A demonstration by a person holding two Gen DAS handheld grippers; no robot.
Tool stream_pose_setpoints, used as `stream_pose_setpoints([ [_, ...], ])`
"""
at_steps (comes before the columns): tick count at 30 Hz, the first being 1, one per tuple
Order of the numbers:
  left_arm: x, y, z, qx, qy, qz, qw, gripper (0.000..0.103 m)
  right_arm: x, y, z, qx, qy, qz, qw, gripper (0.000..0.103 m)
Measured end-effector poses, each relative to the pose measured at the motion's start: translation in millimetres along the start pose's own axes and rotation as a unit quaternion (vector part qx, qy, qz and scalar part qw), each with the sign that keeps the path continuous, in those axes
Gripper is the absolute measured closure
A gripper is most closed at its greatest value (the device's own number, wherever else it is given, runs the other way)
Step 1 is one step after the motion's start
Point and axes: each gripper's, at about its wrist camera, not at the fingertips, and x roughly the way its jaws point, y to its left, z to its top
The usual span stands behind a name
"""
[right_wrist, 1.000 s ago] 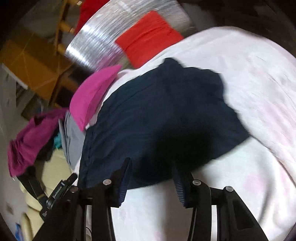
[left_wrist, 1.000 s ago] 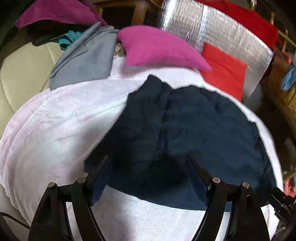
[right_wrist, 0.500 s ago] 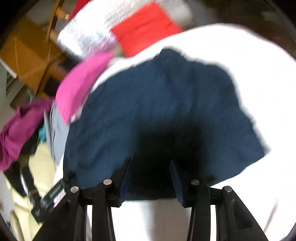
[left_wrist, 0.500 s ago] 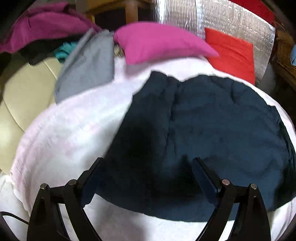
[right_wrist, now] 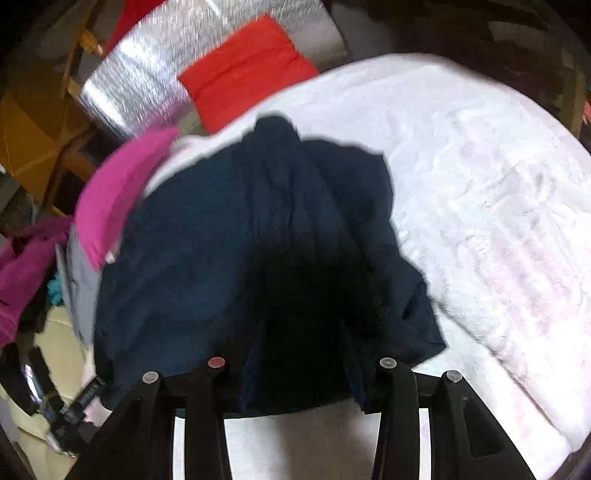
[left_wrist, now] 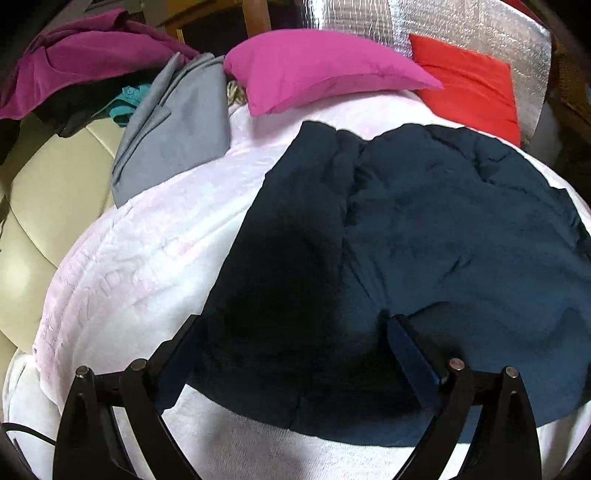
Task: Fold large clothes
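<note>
While navy garment (left_wrist: 424, 229) is lying mid-frame on white blanket (left_wrist: 147, 258), left gripper (left_wrist: 291, 343) and right gripper (right_wrist: 299, 350) are hovering at near hem, jaws apart, likely lining up for fold.

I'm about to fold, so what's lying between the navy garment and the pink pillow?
In the left wrist view, only a strip of the white blanket separates the navy garment from the pink pillow.

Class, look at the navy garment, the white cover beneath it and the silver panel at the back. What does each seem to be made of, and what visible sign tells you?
Navy garment: soft matte fabric, perhaps knit cotton; it wrinkles and shows no shine.
White cover: plush, fleece-like textile; fuzzy surface with an embossed pattern.
Silver panel: likely foil-faced insulation; mirror-like glare over a fine grid texture.
</note>
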Motion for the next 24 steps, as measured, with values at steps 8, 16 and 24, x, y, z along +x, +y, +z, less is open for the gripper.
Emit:
stream_pose_setpoints([
  [8, -48, 7, 1, -0.002, -0.081, -0.027, 0.9963, 0.005, 30, -12, -7, 0.017, 0.048, -0.014, 0.999, 0.058],
  [16, -53, 12, 6, -0.006, -0.113, -0.041, 0.9927, 0.005, 38, -2, -12, -0.004, 0.045, -0.024, 0.999, 0.052],
  [24, -51, 10, 7, 0.001, -0.113, -0.041, 0.9928, 0.005, 25, -14, -13, -0.005, 0.055, -0.028, 0.998, 0.052],
])
